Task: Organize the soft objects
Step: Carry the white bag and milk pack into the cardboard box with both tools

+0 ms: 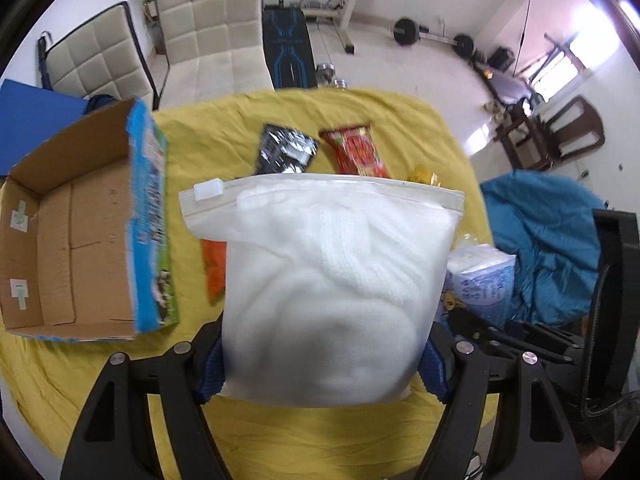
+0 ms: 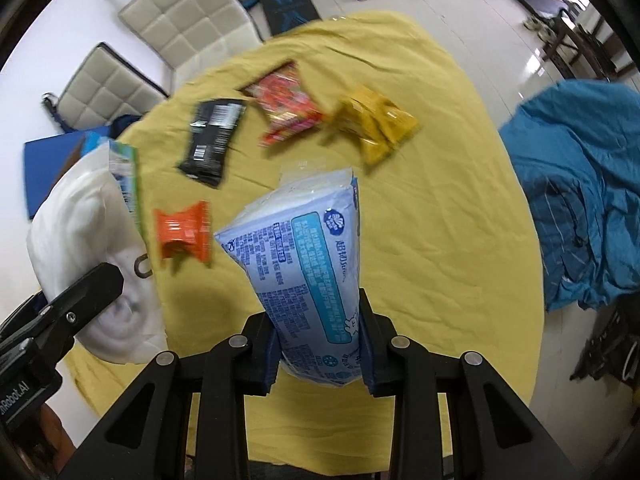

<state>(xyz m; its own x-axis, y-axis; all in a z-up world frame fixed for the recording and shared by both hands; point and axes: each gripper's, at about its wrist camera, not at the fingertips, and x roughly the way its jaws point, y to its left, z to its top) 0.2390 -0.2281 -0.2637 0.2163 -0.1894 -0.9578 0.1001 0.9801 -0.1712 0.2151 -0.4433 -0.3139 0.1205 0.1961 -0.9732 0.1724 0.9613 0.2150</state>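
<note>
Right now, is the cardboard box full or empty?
Empty. The cardboard box lies open beside the zip bag, showing only its bare brown inside.

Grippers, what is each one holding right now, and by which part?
The left gripper clamps the bottom end of a white zip bag. The right gripper clamps the lower end of a blue tissue pack.
</note>
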